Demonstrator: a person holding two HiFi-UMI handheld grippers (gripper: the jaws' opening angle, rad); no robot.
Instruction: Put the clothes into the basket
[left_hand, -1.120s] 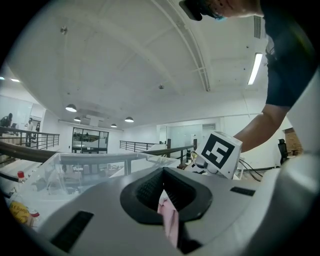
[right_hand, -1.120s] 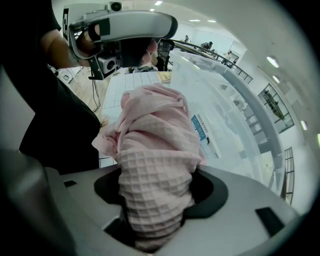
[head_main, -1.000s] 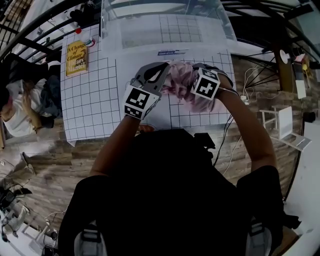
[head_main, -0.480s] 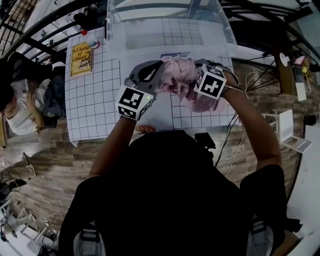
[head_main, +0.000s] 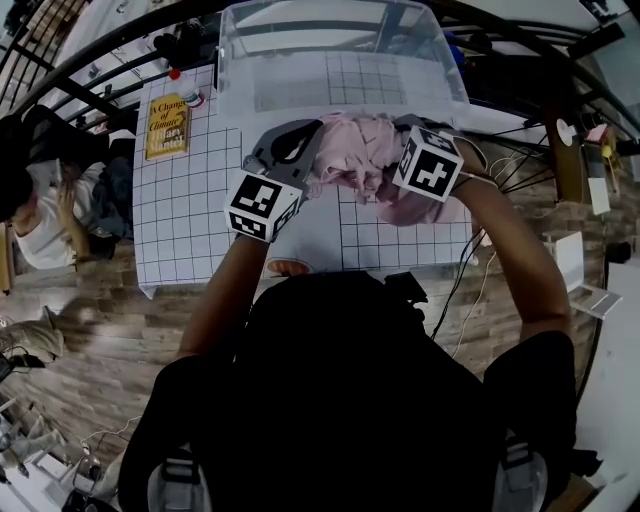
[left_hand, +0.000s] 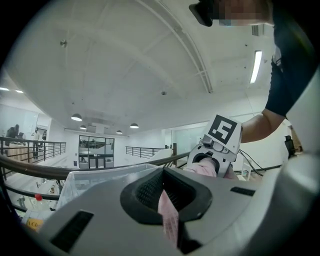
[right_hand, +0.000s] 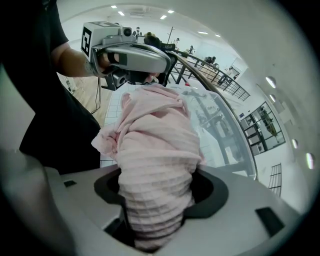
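Up they've come, both tongs carrying the cloth higher than a second ago, and in the head view their marker cubes now sit a little wider apart. Left tongs first: jaws pinched tight on a thin edge of the pink garment, just a narrow strip of fabric showing between them. They point about level, out toward the basket. Right tongs point steeply down, and they're clamped on a fat, bunched roll of that same waffle-knit cloth, which fills the whole gap between the jaws. So it's a two-handed hold, one garment strung between the pair, crumpled and sagging in the middle.

And where's that garment? It's off the table, hanging in the air between the two tongs, just in front of the near wall of the clear plastic basket. It's not inside.

Beneath it lies the white gridded mat that covers the table, and the basket stands at the mat's far end. A yellow book lies flat on the mat's far left corner, well apart from the cloth. Beyond the table's left side a seated person is beside a dark railing. Wood-plank floor runs around the table, with cables trailing on the right.
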